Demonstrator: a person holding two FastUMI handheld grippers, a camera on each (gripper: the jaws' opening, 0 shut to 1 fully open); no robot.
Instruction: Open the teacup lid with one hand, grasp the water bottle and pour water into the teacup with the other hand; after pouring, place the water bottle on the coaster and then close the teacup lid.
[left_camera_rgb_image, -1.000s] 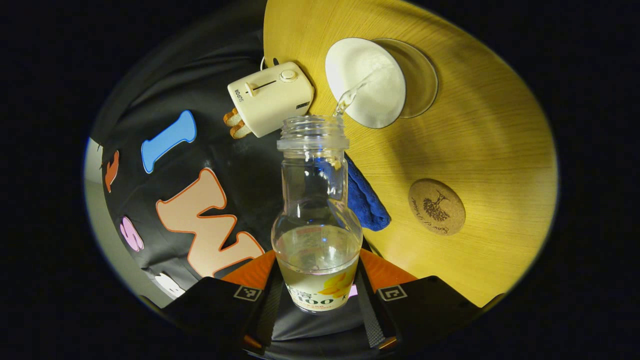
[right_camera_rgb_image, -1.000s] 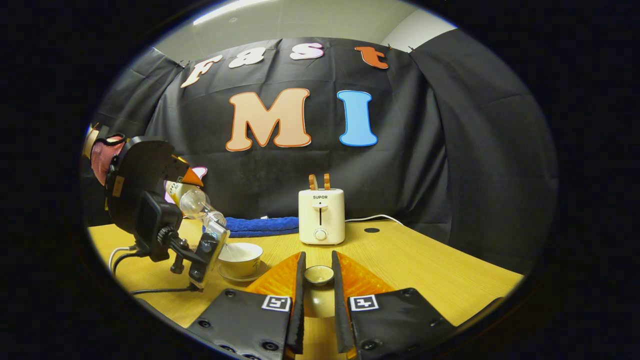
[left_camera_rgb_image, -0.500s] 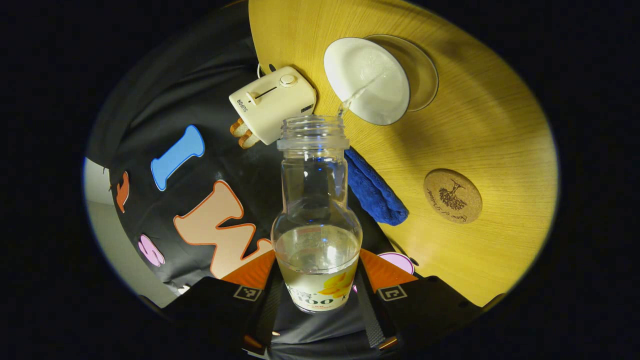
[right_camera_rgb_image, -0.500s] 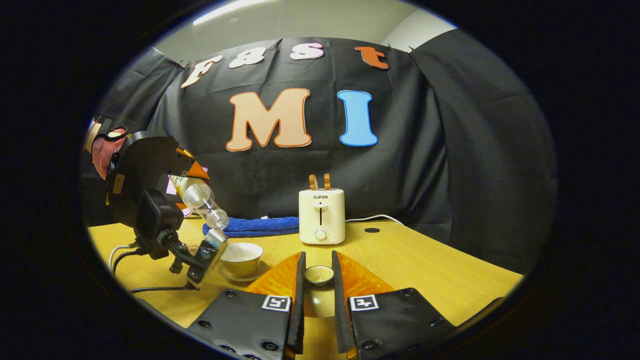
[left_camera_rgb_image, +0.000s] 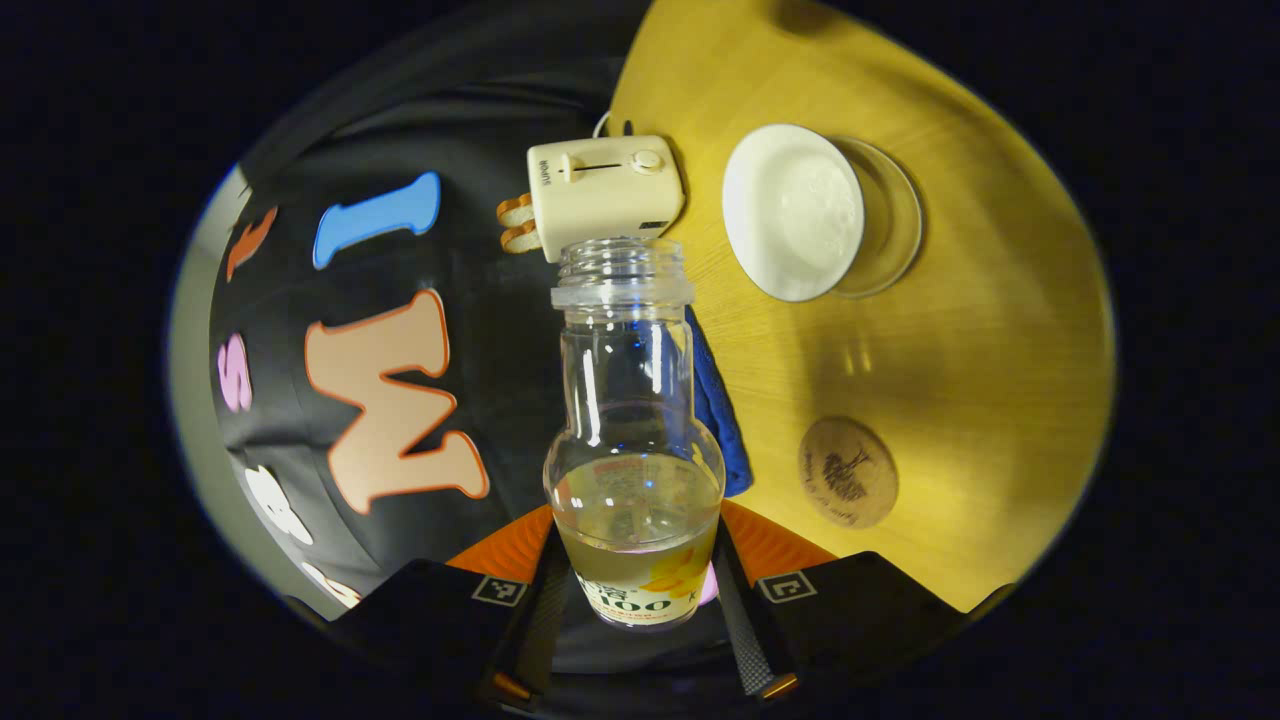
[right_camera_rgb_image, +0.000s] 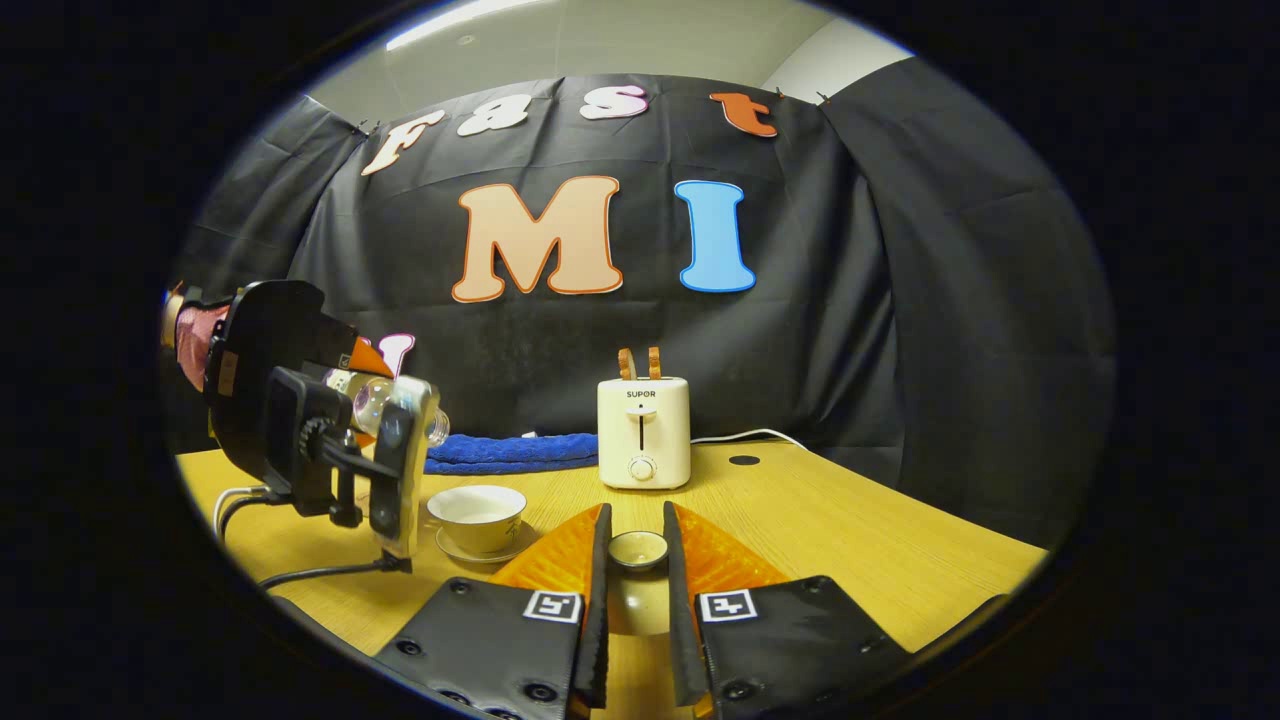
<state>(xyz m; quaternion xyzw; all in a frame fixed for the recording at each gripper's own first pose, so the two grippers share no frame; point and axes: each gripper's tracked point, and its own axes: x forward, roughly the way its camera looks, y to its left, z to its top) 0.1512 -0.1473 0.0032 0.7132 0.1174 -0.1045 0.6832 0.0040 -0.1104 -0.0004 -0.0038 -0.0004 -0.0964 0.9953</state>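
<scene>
With the left gripper (left_camera_rgb_image: 633, 590) clamped on the uncapped, part-full bottle (left_camera_rgb_image: 633, 440) beside the cup (left_camera_rgb_image: 793, 212), a hasty swing to the coaster (left_camera_rgb_image: 848, 472) could slop water on the worktop (left_camera_rgb_image: 960, 330), and the right gripper (right_camera_rgb_image: 634, 570), pinching the lid (right_camera_rgb_image: 638, 548), could drop it.

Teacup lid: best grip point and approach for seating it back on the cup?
Keep the hold as it is: the right gripper has both fingers pinched on the teacup lid, on opposite sides of its small round top. Bring it in from above, level, over the open teacup on its saucer, since the wide round mouth faces up. Probably wait until the water bottle is off to the coaster.
</scene>
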